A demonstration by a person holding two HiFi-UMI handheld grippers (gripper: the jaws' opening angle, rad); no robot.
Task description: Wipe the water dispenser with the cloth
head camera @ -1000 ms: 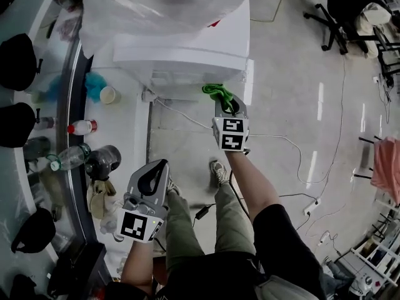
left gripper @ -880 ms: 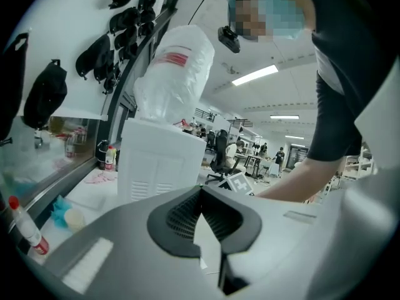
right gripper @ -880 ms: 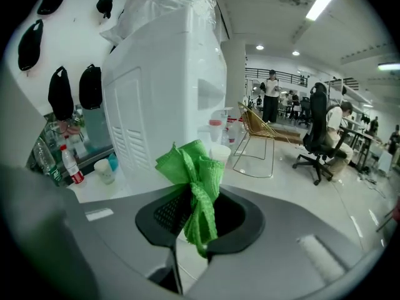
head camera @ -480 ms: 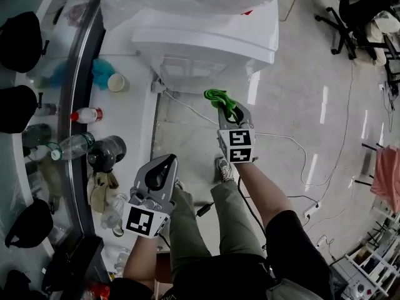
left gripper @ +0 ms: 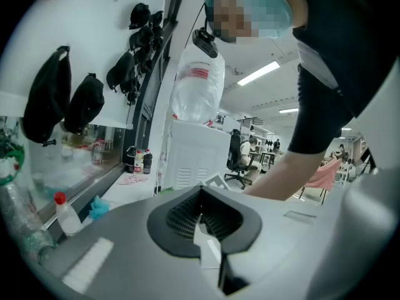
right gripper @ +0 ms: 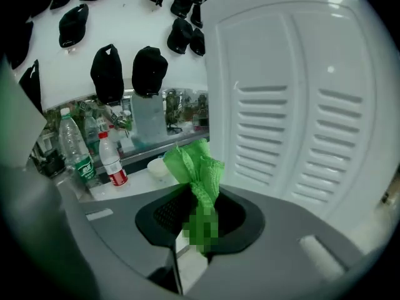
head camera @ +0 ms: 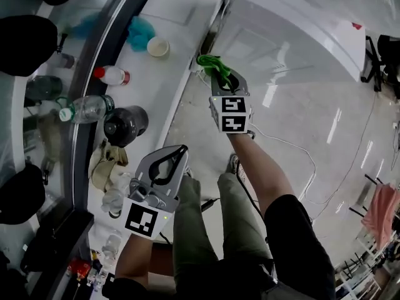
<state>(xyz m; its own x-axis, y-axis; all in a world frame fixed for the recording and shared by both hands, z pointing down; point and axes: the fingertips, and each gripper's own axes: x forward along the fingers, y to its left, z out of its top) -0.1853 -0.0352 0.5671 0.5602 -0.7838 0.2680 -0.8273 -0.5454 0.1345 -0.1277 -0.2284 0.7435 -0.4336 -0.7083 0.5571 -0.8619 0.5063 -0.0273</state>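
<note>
Well, progress: we judge wiping not yet started; all the panels are left.
Left gripper (head camera: pixel 175 156): jaws together, empty, smooth grey plastic.
Right gripper (head camera: pixel 220 75): clamped on the cloth (right gripper: pixel 197 166), bunched green knit.
Water dispenser (right gripper: pixel 294 117): just ahead of the cloth, glossy white, louvred.

A glossy pale floor (head camera: pixel 325 124) mirrors the ceiling lights. A white bench (head camera: pixel 156 86) runs along a glass partition. Black caps (right gripper: pixel 106 74) hang on the white wall (right gripper: pixel 125 17). An office chair (left gripper: pixel 236 158) stands under strip lights (left gripper: pixel 257 74).
</note>
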